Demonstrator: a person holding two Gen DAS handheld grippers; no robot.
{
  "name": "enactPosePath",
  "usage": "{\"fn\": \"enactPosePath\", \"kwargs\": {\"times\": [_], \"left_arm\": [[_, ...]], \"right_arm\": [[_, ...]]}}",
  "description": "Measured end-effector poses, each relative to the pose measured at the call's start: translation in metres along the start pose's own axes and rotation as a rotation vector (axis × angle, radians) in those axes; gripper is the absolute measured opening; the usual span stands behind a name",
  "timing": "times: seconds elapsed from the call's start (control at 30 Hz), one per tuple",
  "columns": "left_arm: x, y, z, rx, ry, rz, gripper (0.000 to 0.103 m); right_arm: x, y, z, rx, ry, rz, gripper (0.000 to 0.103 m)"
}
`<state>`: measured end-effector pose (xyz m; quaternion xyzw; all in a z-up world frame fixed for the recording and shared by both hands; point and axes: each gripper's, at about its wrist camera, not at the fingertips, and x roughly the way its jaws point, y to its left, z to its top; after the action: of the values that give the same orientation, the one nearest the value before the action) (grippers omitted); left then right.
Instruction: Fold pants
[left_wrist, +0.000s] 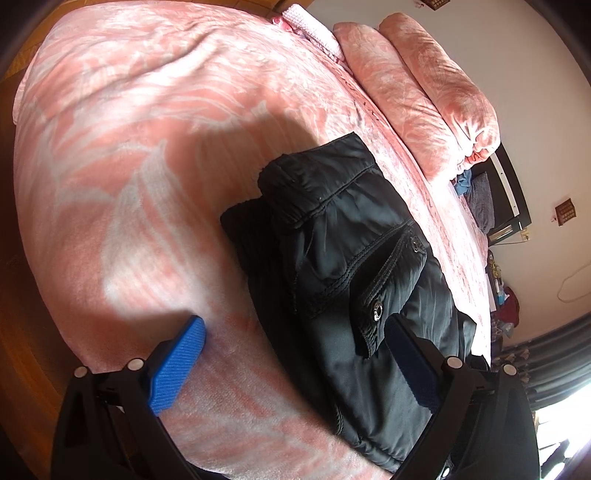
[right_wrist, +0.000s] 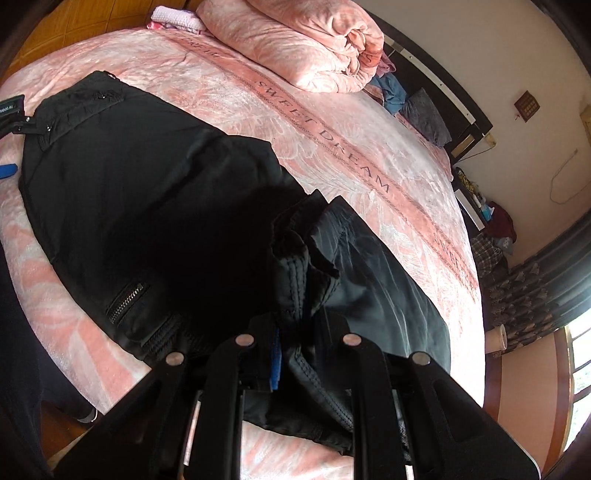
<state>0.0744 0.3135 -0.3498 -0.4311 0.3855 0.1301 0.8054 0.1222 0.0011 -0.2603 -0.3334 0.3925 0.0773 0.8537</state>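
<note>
Right claw (right_wrist: 295, 332) clamped on bunched pants (right_wrist: 147, 192), left claw (left_wrist: 295, 354) spread wide: better drawn level across bed (right_wrist: 369, 155), edges matched, before letting go.

The left gripper (left_wrist: 295, 354) was wide open, its blue pads (left_wrist: 177, 365) far apart, tilted down. The right gripper (right_wrist: 295, 332) was closed w/ black cloth pinched btw its fingers.
</note>
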Motion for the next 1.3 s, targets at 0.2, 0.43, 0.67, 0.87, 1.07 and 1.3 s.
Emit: {"fn": "enactPosePath", "kwargs": {"times": [0.2,0.43,0.67,0.87,1.07,1.3], "left_arm": [[-0.002,0.003,0.0,-0.006,0.002,-0.012,0.098],[-0.002,0.003,0.0,-0.006,0.002,-0.013,0.098],[-0.003,0.006,-0.001,-0.018,-0.002,-0.026,0.098],[-0.004,0.007,-0.001,-0.022,0.001,-0.036,0.098],[-0.004,0.007,-0.001,-0.023,0.003,-0.04,0.098],[-0.003,0.007,-0.001,-0.024,0.001,-0.04,0.098]], "right_arm": [[0.024,0.027,-0.014,-0.074,0.034,-0.024,0.014],[0.017,0.009,-0.016,0.005,0.015,0.213,0.047],[-0.001,-0.063,-0.014,0.262,0.003,0.511,0.086],[0.023,-0.061,-0.008,0.3,0.057,0.442,0.063],[0.044,-0.051,-0.014,0.368,0.152,0.522,0.025],[0.013,-0.061,-0.009,0.396,0.09,0.588,0.012]]}}
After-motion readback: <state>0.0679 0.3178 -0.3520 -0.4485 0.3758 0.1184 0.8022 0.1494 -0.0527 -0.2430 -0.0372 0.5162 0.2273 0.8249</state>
